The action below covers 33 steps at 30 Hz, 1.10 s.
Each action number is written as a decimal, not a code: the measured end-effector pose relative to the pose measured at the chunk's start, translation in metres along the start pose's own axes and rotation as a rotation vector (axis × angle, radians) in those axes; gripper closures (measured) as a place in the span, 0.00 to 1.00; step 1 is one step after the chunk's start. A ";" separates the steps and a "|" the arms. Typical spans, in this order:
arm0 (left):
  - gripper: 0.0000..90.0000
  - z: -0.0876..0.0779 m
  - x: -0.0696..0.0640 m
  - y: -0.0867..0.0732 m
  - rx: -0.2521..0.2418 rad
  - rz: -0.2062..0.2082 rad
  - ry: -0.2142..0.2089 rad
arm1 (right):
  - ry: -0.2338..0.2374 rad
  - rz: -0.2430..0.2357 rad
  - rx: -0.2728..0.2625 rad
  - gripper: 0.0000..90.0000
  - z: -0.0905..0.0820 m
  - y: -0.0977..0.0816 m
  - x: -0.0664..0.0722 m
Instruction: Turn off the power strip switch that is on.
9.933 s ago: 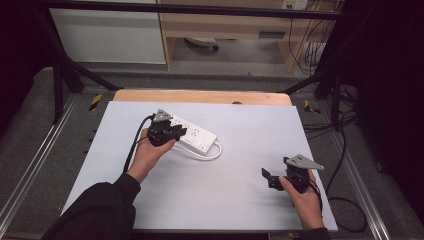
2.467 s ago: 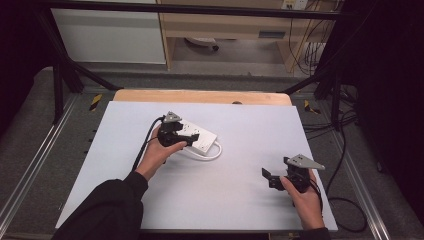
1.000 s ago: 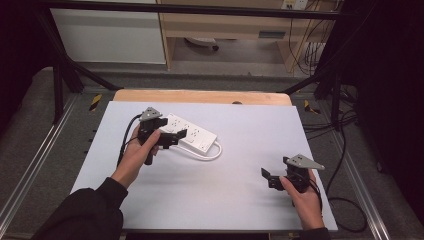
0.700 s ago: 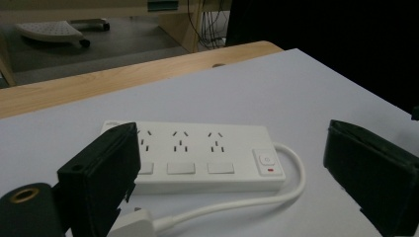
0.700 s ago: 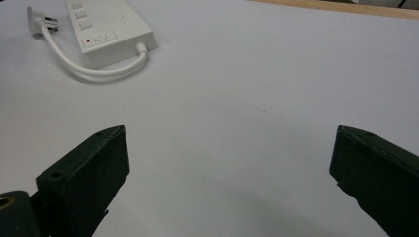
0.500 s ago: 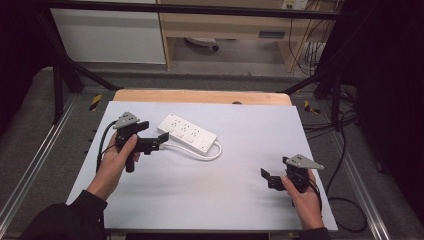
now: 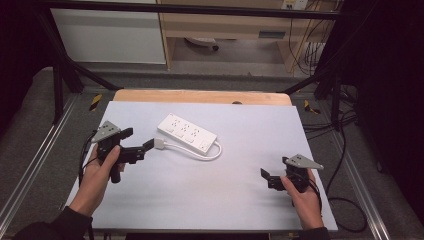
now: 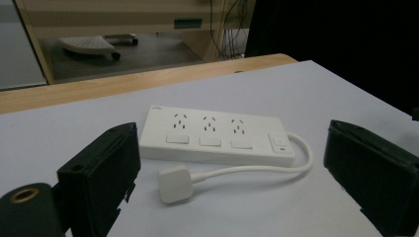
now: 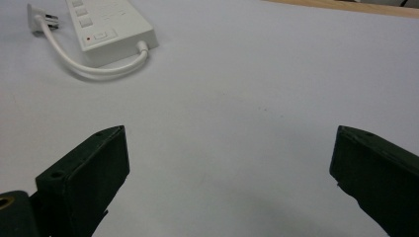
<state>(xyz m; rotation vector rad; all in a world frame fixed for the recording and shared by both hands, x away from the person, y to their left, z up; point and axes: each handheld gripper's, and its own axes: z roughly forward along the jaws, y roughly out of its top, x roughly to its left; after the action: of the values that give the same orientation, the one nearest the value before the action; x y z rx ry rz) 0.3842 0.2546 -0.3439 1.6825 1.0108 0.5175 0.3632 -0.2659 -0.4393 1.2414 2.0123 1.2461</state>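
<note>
White power strip (image 7: 187, 132) with its looped cord and plug (image 7: 159, 144) lying toward the table's far edge, left gripper (image 7: 142, 148) just beside the plug, wide open, empty; right gripper (image 7: 266, 178) near the right edge, likewise.

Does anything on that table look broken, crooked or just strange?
Nothing looks damaged. The white three-socket power strip lies askew on the pale grey table, its short white cord looped back and its white plug lying loose, plugged into nothing.
</note>
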 end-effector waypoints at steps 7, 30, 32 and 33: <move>0.08 -0.024 0.007 -0.004 -0.008 -0.008 0.011 | -0.001 0.002 0.002 0.03 0.000 0.000 0.001; 0.08 -0.064 0.019 -0.046 0.010 -0.042 0.014 | -0.006 -0.001 0.007 0.03 0.001 -0.001 0.000; 0.08 -0.064 0.020 -0.050 0.020 -0.038 0.016 | -0.007 0.000 0.008 0.03 0.001 -0.001 0.001; 0.08 -0.064 0.020 -0.054 0.024 -0.041 0.017 | -0.007 0.000 0.008 0.03 0.001 -0.001 0.001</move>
<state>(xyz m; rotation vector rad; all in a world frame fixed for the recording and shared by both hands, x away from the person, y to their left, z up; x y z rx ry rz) 0.3272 0.3112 -0.3744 1.6769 1.0657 0.4953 0.3634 -0.2649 -0.4404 1.2477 2.0144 1.2325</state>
